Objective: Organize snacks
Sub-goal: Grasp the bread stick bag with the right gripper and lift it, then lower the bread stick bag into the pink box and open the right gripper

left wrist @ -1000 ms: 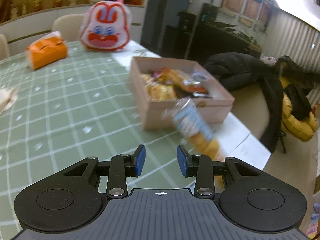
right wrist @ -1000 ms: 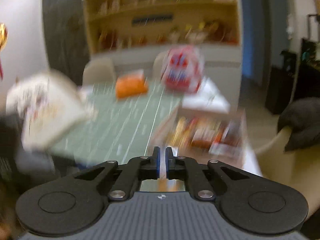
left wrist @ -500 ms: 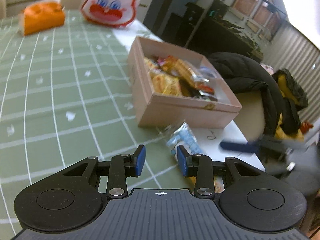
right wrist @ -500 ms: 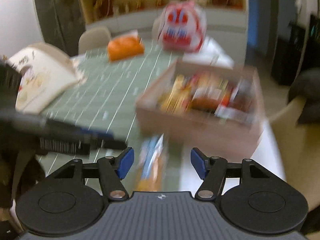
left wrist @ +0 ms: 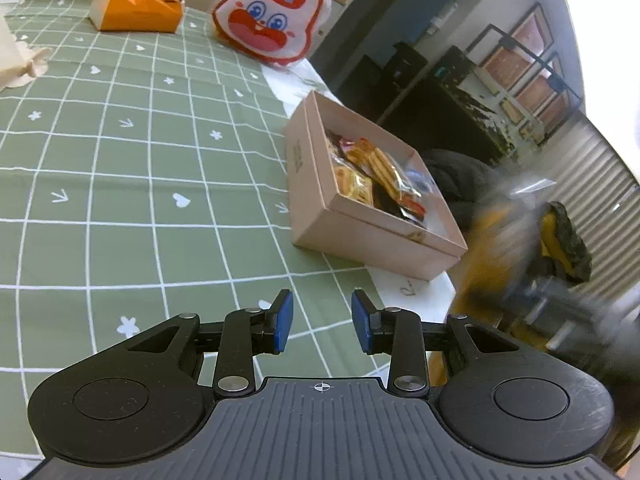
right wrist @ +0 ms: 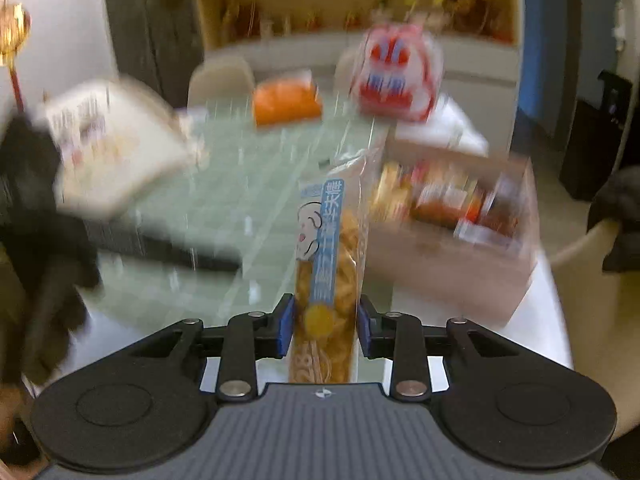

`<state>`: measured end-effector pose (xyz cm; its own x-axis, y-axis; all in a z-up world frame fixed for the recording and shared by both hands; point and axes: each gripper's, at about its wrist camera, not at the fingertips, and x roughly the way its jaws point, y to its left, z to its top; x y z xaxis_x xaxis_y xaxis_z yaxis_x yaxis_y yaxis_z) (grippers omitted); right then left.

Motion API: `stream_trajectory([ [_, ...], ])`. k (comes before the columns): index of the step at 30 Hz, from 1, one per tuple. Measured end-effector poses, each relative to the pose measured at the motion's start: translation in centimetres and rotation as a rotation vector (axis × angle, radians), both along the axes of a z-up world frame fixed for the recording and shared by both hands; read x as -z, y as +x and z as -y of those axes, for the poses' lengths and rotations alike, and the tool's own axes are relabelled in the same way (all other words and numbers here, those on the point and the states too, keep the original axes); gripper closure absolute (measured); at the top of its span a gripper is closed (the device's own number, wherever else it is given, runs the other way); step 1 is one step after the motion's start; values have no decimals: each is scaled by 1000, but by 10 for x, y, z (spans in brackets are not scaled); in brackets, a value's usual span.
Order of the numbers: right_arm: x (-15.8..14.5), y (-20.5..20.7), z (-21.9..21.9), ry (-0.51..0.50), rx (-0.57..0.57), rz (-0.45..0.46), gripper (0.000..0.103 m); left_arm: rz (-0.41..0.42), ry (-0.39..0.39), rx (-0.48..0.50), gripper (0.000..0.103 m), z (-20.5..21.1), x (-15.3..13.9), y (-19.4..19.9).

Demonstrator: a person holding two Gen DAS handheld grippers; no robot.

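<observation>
My right gripper (right wrist: 325, 330) is shut on a long clear snack packet (right wrist: 330, 248) with a blue label and yellow-orange snacks, held upright above the table's near edge. A pink cardboard box (left wrist: 360, 216) holding several snack packets sits near the table's right edge; it also shows blurred in the right wrist view (right wrist: 452, 240), just right of the packet. My left gripper (left wrist: 322, 326) is open and empty, low over the green checked tablecloth (left wrist: 120, 184), near the box's near corner. The right gripper with the packet shows as an orange blur (left wrist: 508, 240) to the right.
A rabbit-face bag (left wrist: 272, 20) and an orange box (left wrist: 136, 4) stand at the far end of the table. A cream bag (right wrist: 112, 156) lies at the left. A chair with a dark coat (left wrist: 468, 172) stands beyond the table's right edge.
My right gripper opened, then closed on the blue-label packet that lay before the box, and lifted it. My left gripper stayed open and drew back left.
</observation>
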<state>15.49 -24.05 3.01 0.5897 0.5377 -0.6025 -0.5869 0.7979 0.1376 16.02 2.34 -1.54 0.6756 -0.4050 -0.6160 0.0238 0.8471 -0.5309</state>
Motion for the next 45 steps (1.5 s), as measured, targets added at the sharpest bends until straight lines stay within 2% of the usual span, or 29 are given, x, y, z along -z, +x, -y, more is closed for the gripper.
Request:
stream_trajectory([
  [3, -43, 8, 16, 63, 77, 114, 72, -7, -7, 27, 67, 4, 3, 0],
  [6, -79, 25, 25, 81, 163, 204, 72, -8, -13, 36, 67, 3, 4, -1],
  [8, -92, 40, 27, 75, 196, 224, 72, -7, -17, 29, 67, 0, 5, -3],
  [11, -98, 69, 26, 57, 237, 194, 72, -7, -18, 10, 67, -7, 5, -4],
  [14, -79, 111, 13, -12, 256, 121, 72, -12, -18, -4, 67, -11, 6, -2],
  [18, -16, 184, -6, -35, 265, -125, 72, -19, -5, 1, 67, -13, 8, -3],
  [20, 13, 204, -12, -20, 286, -194, 71, -18, 14, -2, 67, -15, 8, -3],
  [23, 27, 205, -13, 9, 299, -200, 71, -12, 30, -14, 67, -18, 9, -1],
  [26, 23, 197, -7, 36, 268, -208, 66, 17, 22, -27, 67, -17, 9, 3],
  [27, 21, 195, 0, 45, 269, -207, 61, 33, 19, -30, 67, -14, 8, 4],
  [28, 19, 190, 4, 49, 283, -192, 52, 47, 22, -30, 67, -12, 6, 4],
  [30, 11, 177, 18, 61, 314, -126, 43, 76, 44, -20, 67, -4, 3, 2],
  [33, -3, 168, 25, 94, 347, -31, 43, 103, 81, 3, 67, 6, -3, -4],
  [35, -5, 169, 24, 79, 355, -13, 47, 112, 85, 3, 67, 8, -4, -8],
  [37, 1, 173, 19, 52, 349, -40, 61, 119, 84, -10, 67, 8, -5, -12],
  [40, 27, 187, 12, 64, 313, -185, 64, 125, 92, -34, 67, 8, -7, -17],
  [42, 37, 184, 11, 55, 342, -178, 64, 130, 120, -48, 68, 11, -11, -21],
  [45, 28, 159, 22, 87, 366, -145, 63, 168, 199, -54, 74, 23, -21, -29],
])
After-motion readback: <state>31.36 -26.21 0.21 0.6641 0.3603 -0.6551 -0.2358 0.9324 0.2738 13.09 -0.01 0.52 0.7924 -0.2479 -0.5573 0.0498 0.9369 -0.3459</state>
